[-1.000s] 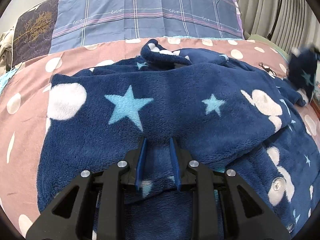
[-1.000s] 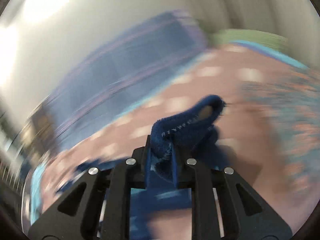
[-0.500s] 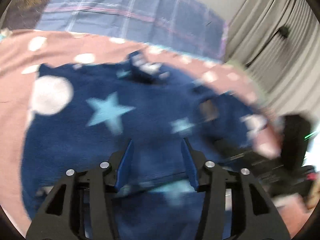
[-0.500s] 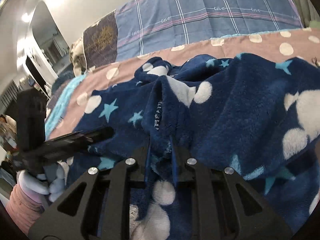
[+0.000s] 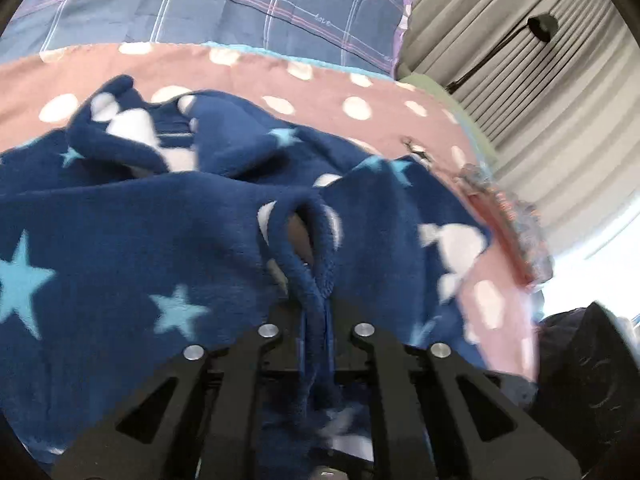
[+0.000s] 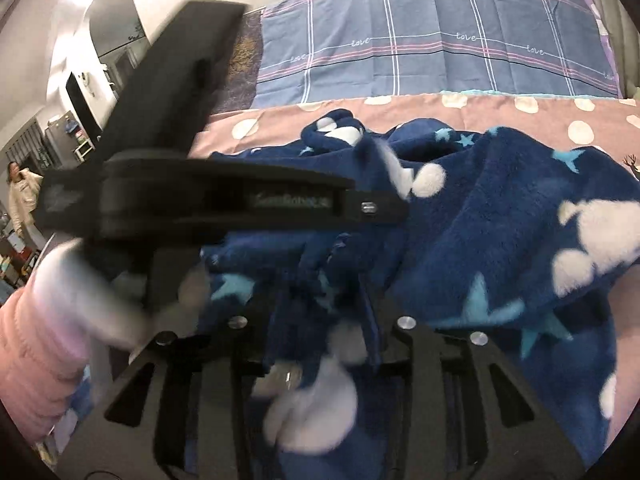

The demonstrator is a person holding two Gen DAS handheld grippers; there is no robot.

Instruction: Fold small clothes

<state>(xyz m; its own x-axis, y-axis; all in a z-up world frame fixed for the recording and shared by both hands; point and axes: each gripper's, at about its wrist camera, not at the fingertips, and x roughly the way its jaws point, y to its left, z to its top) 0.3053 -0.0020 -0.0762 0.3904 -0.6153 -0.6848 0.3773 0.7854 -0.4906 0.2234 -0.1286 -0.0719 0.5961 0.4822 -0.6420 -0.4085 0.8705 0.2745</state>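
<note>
A navy fleece garment (image 5: 120, 232) with light blue stars and white blobs lies on a pink polka-dot bedspread (image 5: 328, 92). My left gripper (image 5: 316, 320) is shut on a sleeve cuff (image 5: 304, 236) of the garment, whose opening faces the camera. In the right wrist view the garment (image 6: 500, 216) lies bunched. My right gripper (image 6: 324, 320) is open, with fleece lying loose between its fingers. The body of the left gripper (image 6: 192, 200) crosses in front of the right camera, held by a hand in a pink sleeve (image 6: 44, 352).
A blue plaid pillow (image 6: 432, 48) lies at the head of the bed. Grey curtains (image 5: 540, 92) and a black lamp (image 5: 540, 26) stand on the right. A dark object (image 5: 584, 376) sits at the bed's right edge. A person (image 6: 22, 196) stands far left.
My left gripper has moved right and shut on the sleeve cuff. My right gripper has opened and let go of the fleece. The left gripper's body now crosses the right view.
</note>
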